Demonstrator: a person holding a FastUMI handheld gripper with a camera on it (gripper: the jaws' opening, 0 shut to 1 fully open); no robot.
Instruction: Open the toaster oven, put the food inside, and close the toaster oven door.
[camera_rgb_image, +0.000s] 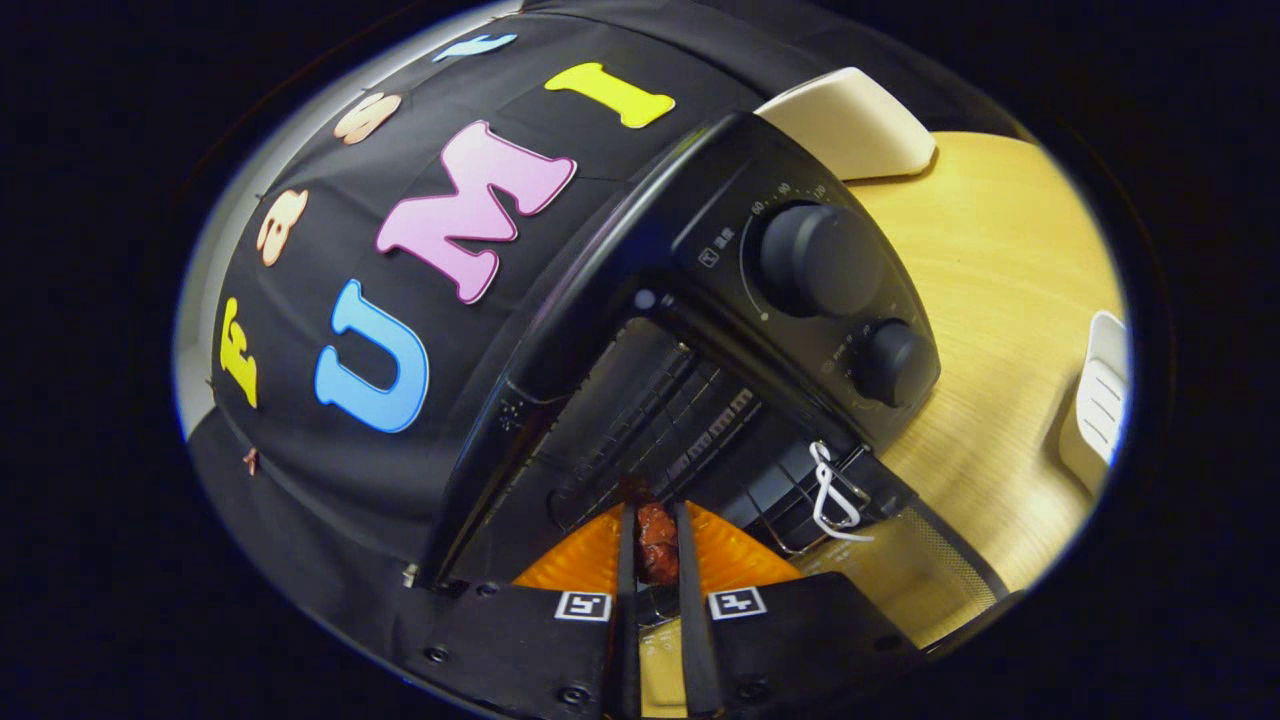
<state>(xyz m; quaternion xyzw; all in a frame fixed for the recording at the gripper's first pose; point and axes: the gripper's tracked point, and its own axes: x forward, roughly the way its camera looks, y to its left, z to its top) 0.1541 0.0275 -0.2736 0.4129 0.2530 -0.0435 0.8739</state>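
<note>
Hand-held gripper (657, 545): fingers drawn close, clamped on the food from both sides.
Food (656, 540): a small dark-red piece, held between the fingertips, its long axis running along the fingers.
Oven (700, 300): straight ahead, door (905, 575) dropped open, cavity facing the fingers.
Rack (660, 420): wire rack inside the cavity, just beyond the food.
Key relation: the food sits at the mouth of the cavity, in line with the rack; the coming move looks like a push straight forward, then a release.
Door loop (830, 495): white loop on the door, just to the right of the fingers.
Table (990, 330): wooden, carrying the oven.
</note>
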